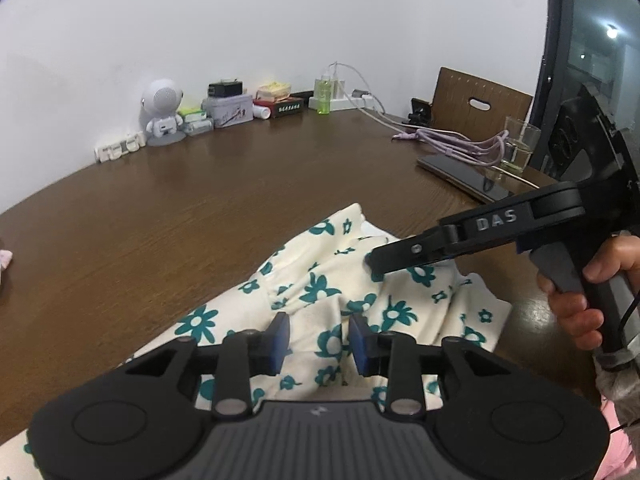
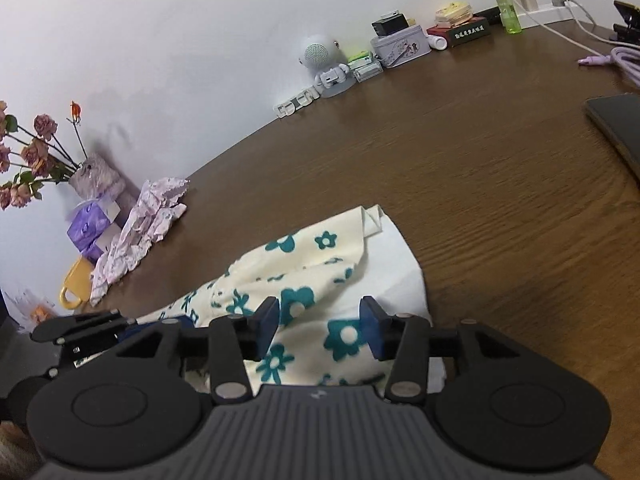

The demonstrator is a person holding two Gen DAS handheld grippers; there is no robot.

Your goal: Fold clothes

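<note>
Two tongs, left (image 1: 319,340) and right (image 2: 319,328), hang released over the flowered garment (image 1: 344,280) crumpled on the worktop (image 1: 180,208); we judge both equally near, cloth stretching away ahead.

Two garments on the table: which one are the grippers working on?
The cream garment with teal flowers, lying right under both sets of jaws. The pale lilac crumpled garment sits apart, off by the tissue packs and flower vase, untouched.
</note>
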